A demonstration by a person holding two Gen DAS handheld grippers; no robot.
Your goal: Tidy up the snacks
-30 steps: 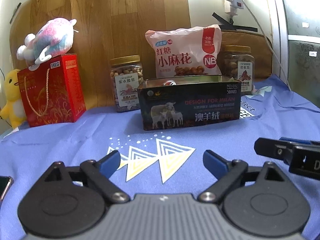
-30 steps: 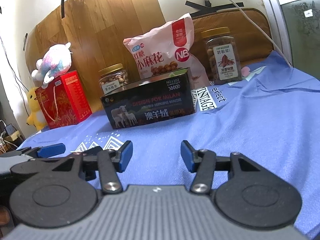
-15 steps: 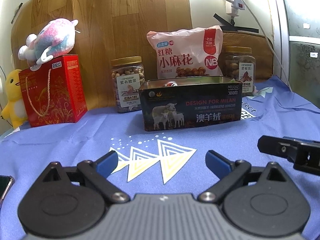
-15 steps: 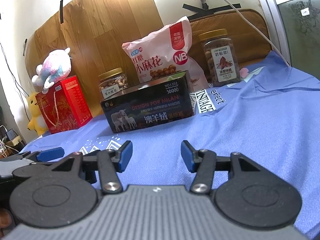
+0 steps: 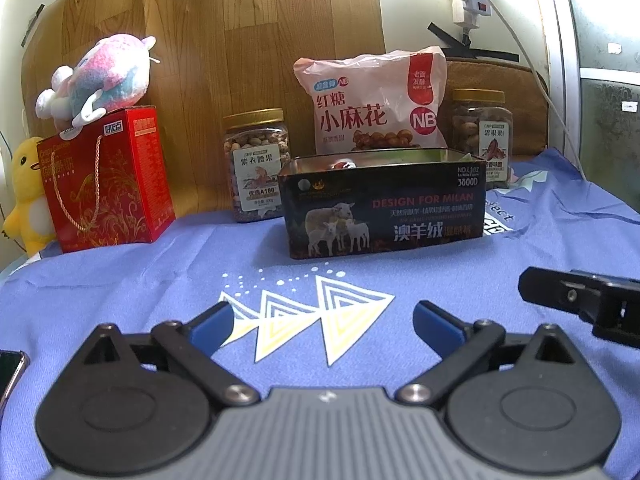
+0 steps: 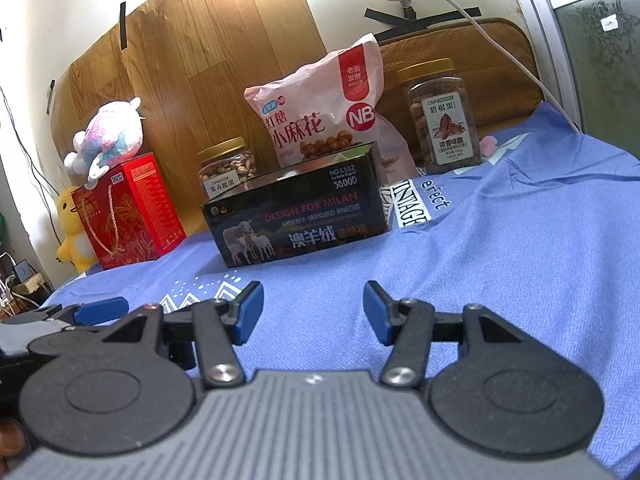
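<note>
Both grippers hang low over the blue cloth (image 5: 160,280), side by side, jaws spread and holding nothing: the left gripper (image 5: 322,322) and right gripper (image 6: 313,312) look poised to reach, I'd say. Ahead stands one open tin (image 5: 384,204), probably the place for loose snacks. Behind it: one pink bag (image 5: 372,108), two nut jars (image 5: 258,164) (image 5: 480,132). Off left, one red box (image 5: 104,178), two plush toys.

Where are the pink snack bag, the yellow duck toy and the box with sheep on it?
pink snack bag (image 5: 370,106), left wrist view, front face
yellow duck toy (image 5: 26,192), left wrist view, belly
box with sheep (image 6: 296,220), right wrist view, front side
</note>
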